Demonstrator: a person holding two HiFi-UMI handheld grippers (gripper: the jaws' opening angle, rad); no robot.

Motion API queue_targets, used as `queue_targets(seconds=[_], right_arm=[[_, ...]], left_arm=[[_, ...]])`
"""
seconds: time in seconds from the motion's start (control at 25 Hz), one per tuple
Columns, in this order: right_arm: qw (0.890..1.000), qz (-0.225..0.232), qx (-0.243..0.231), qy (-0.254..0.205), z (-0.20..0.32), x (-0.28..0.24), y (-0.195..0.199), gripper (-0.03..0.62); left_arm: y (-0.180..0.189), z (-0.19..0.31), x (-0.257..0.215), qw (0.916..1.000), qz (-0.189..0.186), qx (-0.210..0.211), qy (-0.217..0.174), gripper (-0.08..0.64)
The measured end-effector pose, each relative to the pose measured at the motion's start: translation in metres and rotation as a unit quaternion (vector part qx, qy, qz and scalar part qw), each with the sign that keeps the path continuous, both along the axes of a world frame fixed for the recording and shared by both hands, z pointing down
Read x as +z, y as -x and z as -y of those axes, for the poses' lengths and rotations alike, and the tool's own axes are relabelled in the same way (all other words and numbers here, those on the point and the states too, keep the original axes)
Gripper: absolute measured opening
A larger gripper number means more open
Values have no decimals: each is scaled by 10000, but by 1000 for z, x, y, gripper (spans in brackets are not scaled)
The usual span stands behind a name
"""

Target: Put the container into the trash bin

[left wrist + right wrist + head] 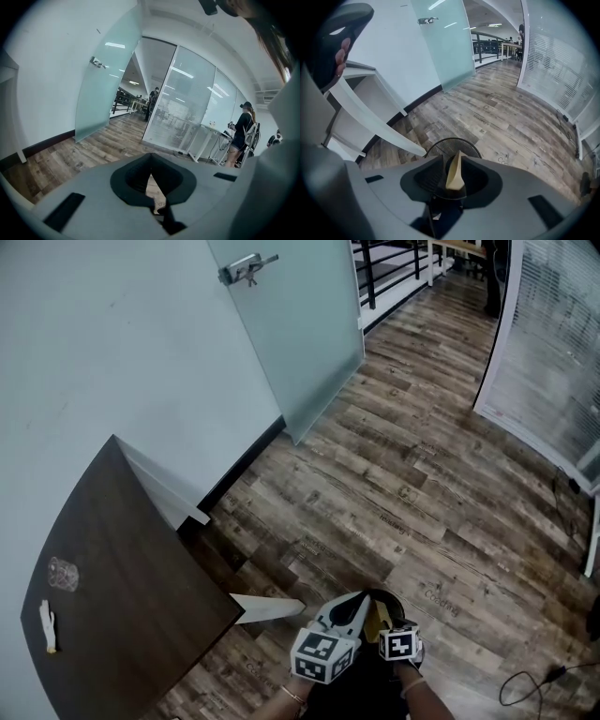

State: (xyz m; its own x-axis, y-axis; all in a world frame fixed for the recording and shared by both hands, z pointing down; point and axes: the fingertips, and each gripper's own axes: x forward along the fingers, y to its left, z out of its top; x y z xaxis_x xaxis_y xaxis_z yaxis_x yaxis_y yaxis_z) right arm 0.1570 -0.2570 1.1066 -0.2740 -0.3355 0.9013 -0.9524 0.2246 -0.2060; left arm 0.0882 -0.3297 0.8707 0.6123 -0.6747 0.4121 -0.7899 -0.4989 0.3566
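Observation:
Both grippers hang low at the bottom of the head view, over a black wire trash bin (382,595) on the wood floor. In the right gripper view the bin's round rim (440,144) lies just beyond the jaws. A thin tan container piece (454,174) stands upright between the jaws of my right gripper (454,164), with dark space on both sides of it. It shows as a yellowish patch (380,617) in the head view. My left gripper (151,161) points out across the floor, jaws together at the tips, nothing in them.
A dark wooden table (122,596) at the left carries a clear glass (63,573) and a small white object (47,624). A frosted glass door (291,324) stands ajar beyond. A cable (534,681) lies on the floor at the right. A person (241,133) stands far off.

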Motion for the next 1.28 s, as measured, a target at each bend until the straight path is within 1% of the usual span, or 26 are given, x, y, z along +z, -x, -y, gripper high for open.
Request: queue_targets(seconds=[0.16,0.48,0.68,0.84,1.04,1.28], right_arm=[[9999,57,68,-55,-1,-32,-3,120],[9994,159,157,-248,5,-153,-7,106],[9978,292,239,-547,11,-230,-8,95],[9956,380,223,-829,16,-287,-7,78],[9916,479,294,-1167,19,-340,-14,60],[9832,694,459,-1624,19,-401,-21,38]], left_arm=[[-3,-3,-27,10000,-30,35,23,15],[-17,-8,-128,9999,-47,127,-22,15],[-23,-11,-186,9998,-37,162,-66,15],[-27,-11,-226,9997,17,159,-176,15],[-29,-20,-258,9997,49,73,-207,15],[-26,-31,-286,9999,69,-128,-93,15]])
